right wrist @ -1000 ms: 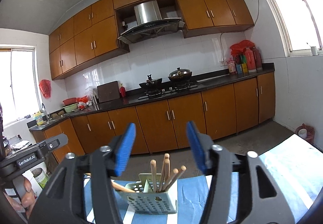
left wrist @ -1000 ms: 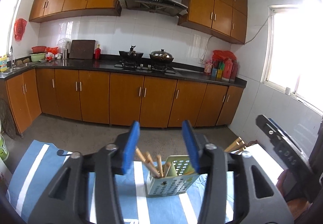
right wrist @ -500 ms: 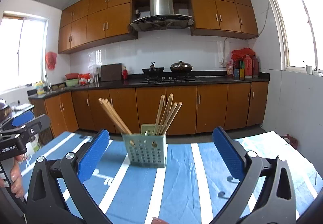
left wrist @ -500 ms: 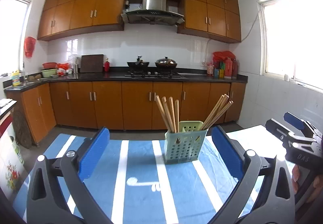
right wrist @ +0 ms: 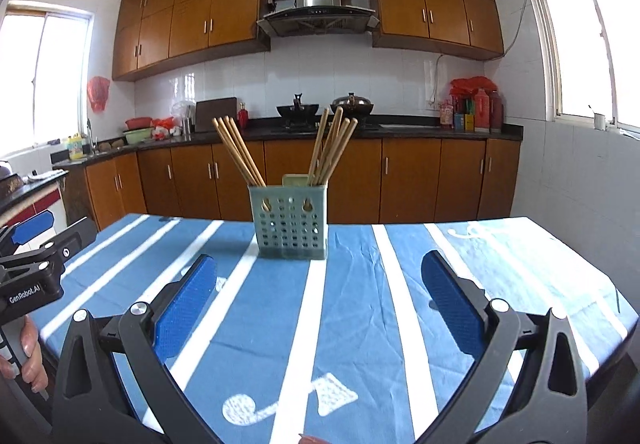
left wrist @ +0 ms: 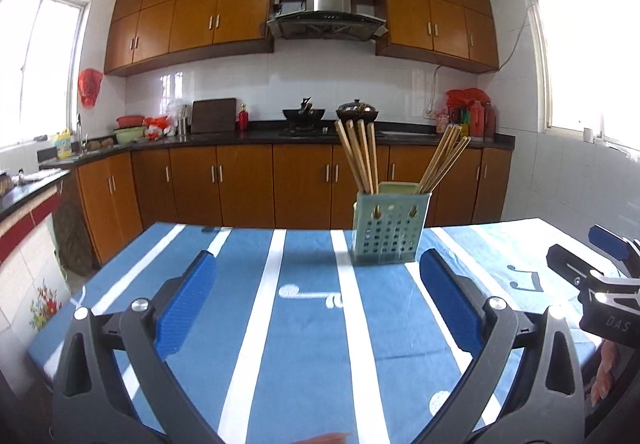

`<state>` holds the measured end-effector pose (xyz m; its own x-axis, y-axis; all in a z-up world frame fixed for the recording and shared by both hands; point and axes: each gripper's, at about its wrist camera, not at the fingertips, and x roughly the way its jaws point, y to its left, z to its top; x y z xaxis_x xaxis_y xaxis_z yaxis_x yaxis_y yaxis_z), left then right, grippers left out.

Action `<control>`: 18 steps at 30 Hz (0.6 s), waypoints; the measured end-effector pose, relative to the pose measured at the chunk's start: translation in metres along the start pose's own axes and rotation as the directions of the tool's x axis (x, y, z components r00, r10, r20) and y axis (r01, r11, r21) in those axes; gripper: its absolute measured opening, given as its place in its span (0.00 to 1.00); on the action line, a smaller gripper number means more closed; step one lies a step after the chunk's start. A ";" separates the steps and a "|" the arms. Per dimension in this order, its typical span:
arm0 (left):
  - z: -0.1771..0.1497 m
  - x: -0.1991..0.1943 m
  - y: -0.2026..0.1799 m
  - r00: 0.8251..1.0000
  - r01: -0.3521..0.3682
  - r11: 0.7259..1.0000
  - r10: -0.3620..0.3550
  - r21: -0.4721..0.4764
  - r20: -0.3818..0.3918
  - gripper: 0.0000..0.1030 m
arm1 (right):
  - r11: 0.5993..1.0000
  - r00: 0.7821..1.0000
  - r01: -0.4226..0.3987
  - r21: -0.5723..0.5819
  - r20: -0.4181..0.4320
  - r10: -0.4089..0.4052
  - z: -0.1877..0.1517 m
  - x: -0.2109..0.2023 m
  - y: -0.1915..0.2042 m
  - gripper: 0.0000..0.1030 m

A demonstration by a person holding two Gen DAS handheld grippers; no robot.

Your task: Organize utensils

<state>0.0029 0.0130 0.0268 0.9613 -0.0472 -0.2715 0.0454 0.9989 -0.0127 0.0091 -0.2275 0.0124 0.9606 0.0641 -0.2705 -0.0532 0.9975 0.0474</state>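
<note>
— Chopsticks (left wrist: 362, 156) are being kept in two bundles in the perforated holder (left wrist: 390, 230), which is being seen ahead of the left gripper (left wrist: 316, 300), a little toward its right finger and well apart from both pads.

— And from the other side?

— From the right gripper (right wrist: 318, 302) the holder is being viewed ahead and slightly toward its left finger, again out of reach. Both pairs of jaws are being held wide, with nothing between them; only the striped tablecloth (right wrist: 352, 324) is being framed there.

— What is being risked from here?

— The bundles are leaning outward in opposite directions, so a sideways approach is likely being made awkward: one stick could be clipped by a finger and the rest scattered. The holder looks light, so it could be tipped or slid along the cloth if a bundle is being pulled at an angle rather than lifted along its lean.

— Anything else?

— The grippers are being held near each other, so a collision is being risked if both are brought in together.
</note>
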 end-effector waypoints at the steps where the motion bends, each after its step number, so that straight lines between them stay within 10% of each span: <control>1: -0.003 0.000 0.002 1.000 -0.002 1.000 0.002 -0.008 -0.003 0.96 | 1.000 1.000 0.003 -0.005 -0.004 -0.003 -0.003 -0.001 0.000 0.98; 18: -0.040 -0.006 -0.001 1.000 -0.009 1.000 0.009 -0.008 -0.014 0.96 | 1.000 0.998 -0.006 -0.015 -0.057 0.005 -0.035 -0.002 0.006 0.98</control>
<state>-0.0133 0.0126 -0.0102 0.9578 -0.0385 -0.2849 0.0347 0.9992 -0.0183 -0.0030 -0.2210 -0.0202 0.9433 0.0712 -0.3242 -0.0632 0.9974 0.0350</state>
